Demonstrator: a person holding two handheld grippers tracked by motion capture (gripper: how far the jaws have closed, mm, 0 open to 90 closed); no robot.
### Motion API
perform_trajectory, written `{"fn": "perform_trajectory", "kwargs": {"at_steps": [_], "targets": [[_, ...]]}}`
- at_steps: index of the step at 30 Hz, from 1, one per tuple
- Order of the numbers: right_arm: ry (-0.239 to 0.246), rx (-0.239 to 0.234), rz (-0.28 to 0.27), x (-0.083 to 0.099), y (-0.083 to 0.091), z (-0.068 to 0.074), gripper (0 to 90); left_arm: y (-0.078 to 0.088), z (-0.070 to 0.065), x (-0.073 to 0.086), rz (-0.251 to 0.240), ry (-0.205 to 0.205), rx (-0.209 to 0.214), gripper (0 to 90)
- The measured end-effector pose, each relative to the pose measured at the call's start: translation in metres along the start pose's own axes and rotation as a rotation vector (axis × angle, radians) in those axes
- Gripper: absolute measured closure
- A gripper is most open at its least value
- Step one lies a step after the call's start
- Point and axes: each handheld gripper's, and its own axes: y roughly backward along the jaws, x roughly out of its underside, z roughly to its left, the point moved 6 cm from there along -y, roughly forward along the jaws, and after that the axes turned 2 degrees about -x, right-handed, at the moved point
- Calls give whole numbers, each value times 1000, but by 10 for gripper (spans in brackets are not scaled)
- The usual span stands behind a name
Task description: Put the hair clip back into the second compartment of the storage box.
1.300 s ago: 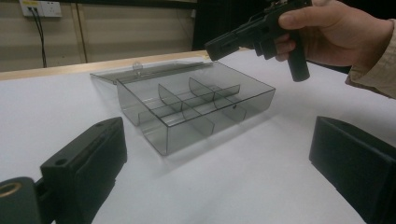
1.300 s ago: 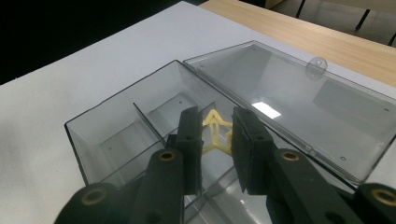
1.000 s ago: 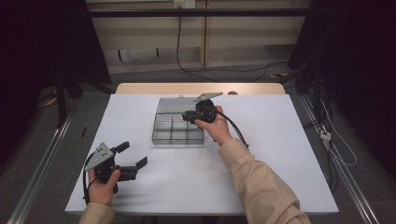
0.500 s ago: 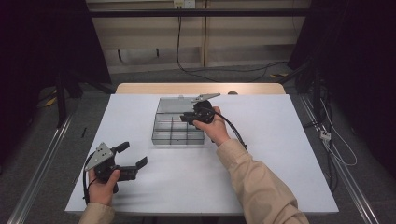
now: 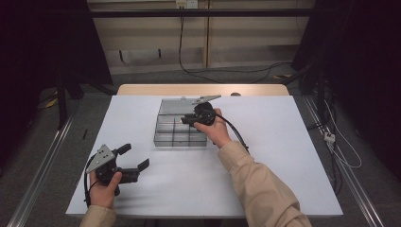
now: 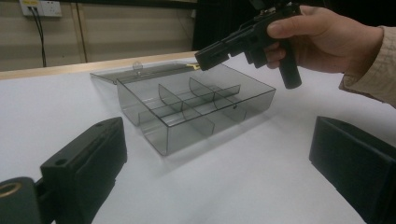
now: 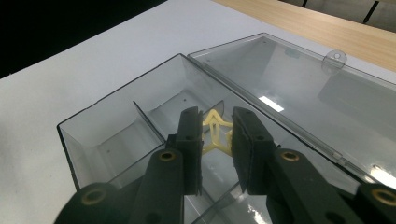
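Note:
A clear smoky plastic box (image 5: 163, 137) with several divided compartments sits mid-table, its lid (image 5: 176, 105) folded open flat behind it. My right gripper (image 5: 185, 119) hovers over the box's far right part, shut on a small yellow star-shaped piece (image 7: 215, 135). In the right gripper view the star sits pinched between the two black jaws of the right gripper (image 7: 214, 122) above a compartment of the box (image 7: 107, 135). My left gripper (image 5: 136, 156) rests near the table's front left, open with nothing between its fingers. The left gripper (image 6: 217, 140) faces the box (image 6: 196, 112) and the right gripper (image 6: 210, 52).
The white table (image 5: 283, 156) has free room all around the box. A wooden strip (image 5: 203, 89) runs along its far edge. Cables (image 5: 222, 71) lie on the floor beyond, and metal rails (image 5: 42, 165) flank the table.

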Motion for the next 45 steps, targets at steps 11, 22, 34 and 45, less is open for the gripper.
{"fn": "perform_trajectory", "kwargs": {"at_steps": [11,22,34,45], "targets": [[9,1,8,-1,-5,3,736,0,0,0,2,-2,0,39],[14,19,36,5,-13,2,675,0,0,0,5,-3,2,39],[9,18,26,2,-5,5,506,1,1,1,4,3,-3,39],[-18,27,17,9,19,10,245,1,2,-1,-1,6,-7,39]]}}
